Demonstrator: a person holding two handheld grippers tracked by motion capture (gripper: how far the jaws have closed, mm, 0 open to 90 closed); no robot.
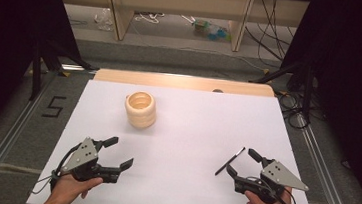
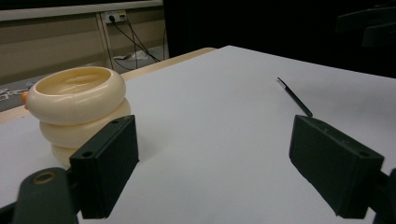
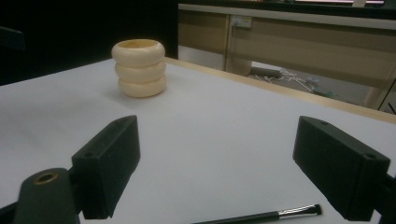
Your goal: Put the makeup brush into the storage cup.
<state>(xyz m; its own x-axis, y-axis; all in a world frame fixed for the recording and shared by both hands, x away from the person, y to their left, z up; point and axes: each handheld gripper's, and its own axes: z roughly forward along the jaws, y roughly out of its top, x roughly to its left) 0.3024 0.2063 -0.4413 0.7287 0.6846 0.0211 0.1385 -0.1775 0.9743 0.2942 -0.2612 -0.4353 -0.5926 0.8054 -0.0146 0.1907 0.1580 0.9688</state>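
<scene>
Both grippers' fingers stand apart and empty; the right gripper view alone reveals the brush's (image 3: pixel 261 216) bristle tip.

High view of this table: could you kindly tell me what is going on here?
A person holds a two-jaw tool in each hand over a white table. The left tool and right tool are both open and empty. A thin black brush lies by the right tool; a cream ribbed holder stands upright farther off.

Light falls from overhead onto the white desk (image 1: pixel 181 182), bright and even in the high view, sides black. Both gripper views run dimmer, greyish and slightly soft; the cream holder (image 2: pixel 77 109) casts a faint shadow.
</scene>
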